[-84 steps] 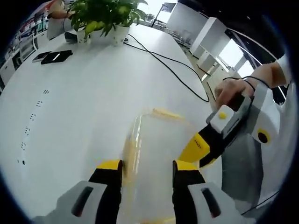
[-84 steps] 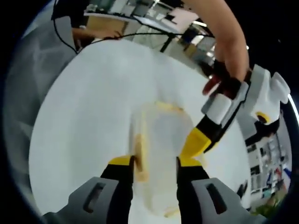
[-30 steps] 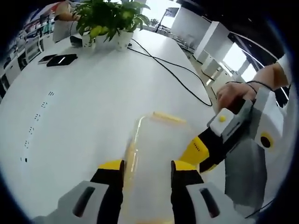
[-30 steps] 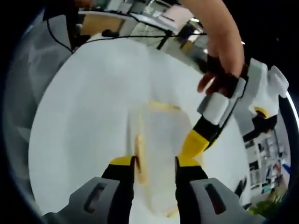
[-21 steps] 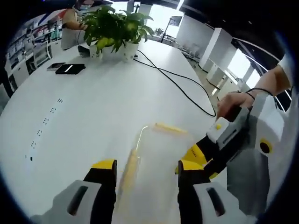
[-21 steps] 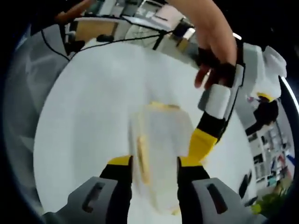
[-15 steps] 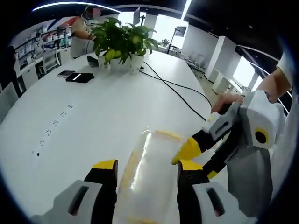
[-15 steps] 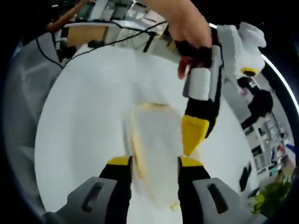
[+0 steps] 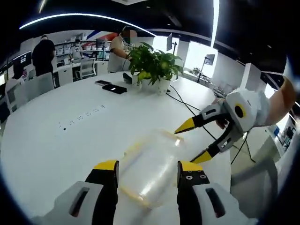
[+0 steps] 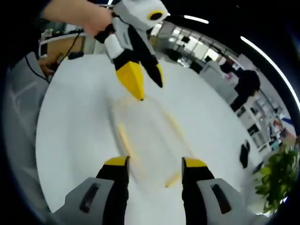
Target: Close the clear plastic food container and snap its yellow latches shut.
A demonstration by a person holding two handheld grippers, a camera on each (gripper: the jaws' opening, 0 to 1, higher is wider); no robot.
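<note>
The clear plastic container [image 9: 151,168] lies flat on the white table [image 9: 70,140], with yellow latches [image 9: 132,148] along its edges. My left gripper [image 9: 148,168] hovers over its near end, open, jaws either side of it and not touching. My right gripper [image 9: 190,144] comes in from the right, open, its yellow tips just off the container's far right corner. In the right gripper view the container [image 10: 145,136] is blurred ahead of my open right gripper [image 10: 155,164]. The left gripper [image 10: 150,89] points down at its far end there, held by a hand [image 10: 86,16].
A potted plant [image 9: 152,63], two black phones [image 9: 115,88] and a black cable [image 9: 187,105] lie at the table's far side. People stand at desks [image 9: 44,51] behind. In the right gripper view a phone [image 10: 243,154] and a plant [image 10: 276,178] sit right.
Both grippers have lifted and drawn back from the container, and both views have tilted up. The right gripper's tip, earlier against the container's right edge, now hangs off it.
</note>
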